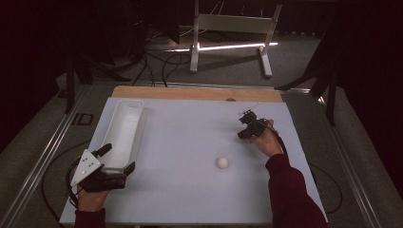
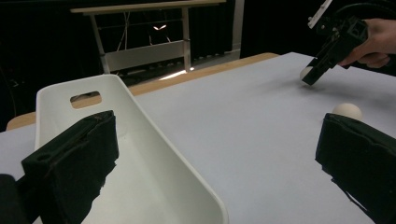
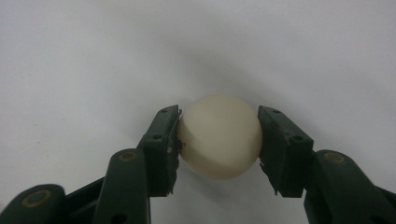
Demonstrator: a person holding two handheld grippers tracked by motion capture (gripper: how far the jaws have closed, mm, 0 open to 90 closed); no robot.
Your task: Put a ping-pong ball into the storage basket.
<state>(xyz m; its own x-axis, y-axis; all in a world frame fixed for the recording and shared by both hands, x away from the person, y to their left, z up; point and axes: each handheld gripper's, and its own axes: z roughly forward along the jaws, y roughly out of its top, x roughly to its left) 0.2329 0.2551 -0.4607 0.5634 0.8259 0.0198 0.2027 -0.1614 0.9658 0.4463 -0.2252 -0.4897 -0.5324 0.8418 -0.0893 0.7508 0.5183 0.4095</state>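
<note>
My right gripper [image 3: 218, 122] is shut on a cream ball [image 3: 219, 140], with both pads pressed against its sides on the white table. From above, the right gripper [image 1: 242, 135] points down at the table's right side. A second cream ball [image 1: 222, 162] lies loose on the table in front of it. My left gripper [image 1: 118, 157] is open at the near end of a long white tray [image 1: 138, 124]. In the left gripper view, one jaw sits inside the tray [image 2: 159, 154] and the other stands outside it, near the loose ball [image 2: 347, 110]. The right gripper [image 2: 309, 79] and its held ball [image 2: 306, 72] appear farther off.
The white table [image 1: 199, 190] has a wooden strip along its far edge. Beyond it a white metal stand [image 1: 228, 23] rests on the floor among cables. Dark curtains close off the sides. The tray looks bare inside.
</note>
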